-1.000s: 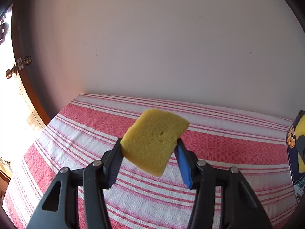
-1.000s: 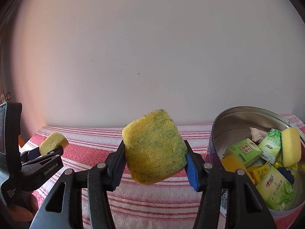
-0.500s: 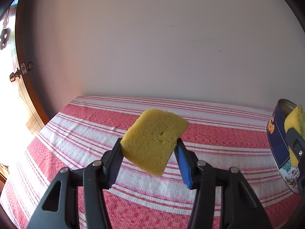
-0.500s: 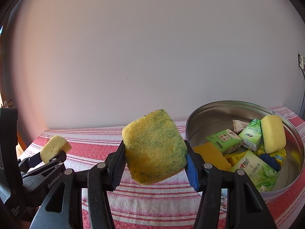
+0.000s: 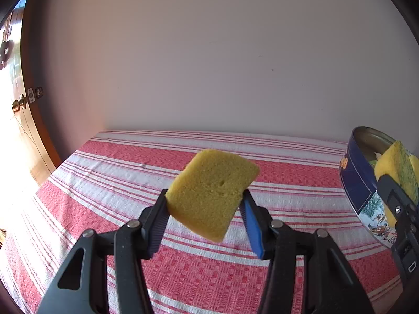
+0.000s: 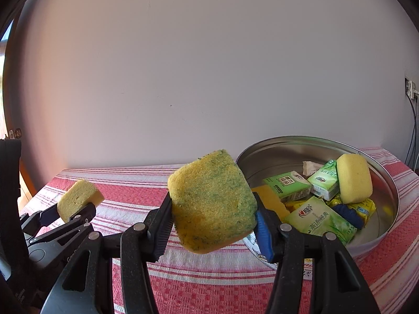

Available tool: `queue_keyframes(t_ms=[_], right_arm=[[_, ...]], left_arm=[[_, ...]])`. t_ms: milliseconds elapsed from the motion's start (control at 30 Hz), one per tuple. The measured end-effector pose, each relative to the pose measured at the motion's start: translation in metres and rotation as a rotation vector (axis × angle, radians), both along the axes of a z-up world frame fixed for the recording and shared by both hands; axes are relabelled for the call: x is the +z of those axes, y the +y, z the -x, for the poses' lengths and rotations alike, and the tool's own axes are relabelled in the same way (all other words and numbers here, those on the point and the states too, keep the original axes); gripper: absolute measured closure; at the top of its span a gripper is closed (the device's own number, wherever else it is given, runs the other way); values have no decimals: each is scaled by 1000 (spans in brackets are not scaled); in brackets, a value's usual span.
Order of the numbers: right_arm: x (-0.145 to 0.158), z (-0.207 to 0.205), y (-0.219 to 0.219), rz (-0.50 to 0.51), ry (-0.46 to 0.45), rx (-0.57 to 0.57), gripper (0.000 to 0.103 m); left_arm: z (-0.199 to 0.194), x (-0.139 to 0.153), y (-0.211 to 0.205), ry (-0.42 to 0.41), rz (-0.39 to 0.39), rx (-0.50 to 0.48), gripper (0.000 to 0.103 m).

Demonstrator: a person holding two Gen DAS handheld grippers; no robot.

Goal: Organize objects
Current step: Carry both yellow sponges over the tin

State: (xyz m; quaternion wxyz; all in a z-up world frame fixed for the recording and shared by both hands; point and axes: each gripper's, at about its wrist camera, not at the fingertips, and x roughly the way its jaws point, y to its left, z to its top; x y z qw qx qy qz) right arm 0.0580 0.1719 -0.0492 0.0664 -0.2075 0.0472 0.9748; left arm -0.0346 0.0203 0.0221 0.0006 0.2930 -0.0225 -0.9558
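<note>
A red-and-white striped tabletop (image 6: 209,287) against a bare pale wall: the right gripper (image 6: 213,225) has its jaws closed on a green-flecked yellow sponge (image 6: 212,204), just beside a round metal tin (image 6: 387,183) of sponges and tissue packs – likely its destination. The left gripper (image 5: 205,216) clamps a plain yellow sponge (image 5: 212,191) (tilted, long axis rising rightward).

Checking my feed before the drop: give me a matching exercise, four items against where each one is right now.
Items:
1. plain yellow sponge
2. green-flecked sponge
3. rounded yellow sponge
4. striped cloth

Places:
A. inside the round tin
B. in the left gripper jaws
C. spread over the table
D. in the right gripper jaws

Pairs: 1-B, 2-D, 3-A, 4-C
</note>
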Motion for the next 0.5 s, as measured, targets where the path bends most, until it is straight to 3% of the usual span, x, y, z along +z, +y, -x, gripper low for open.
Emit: queue_keyframes(t_ms=[500], right_arm=[[2,-49,29,-103,38,5,45]], left_arm=[[-30,-2,20,8,-4,-30,50]])
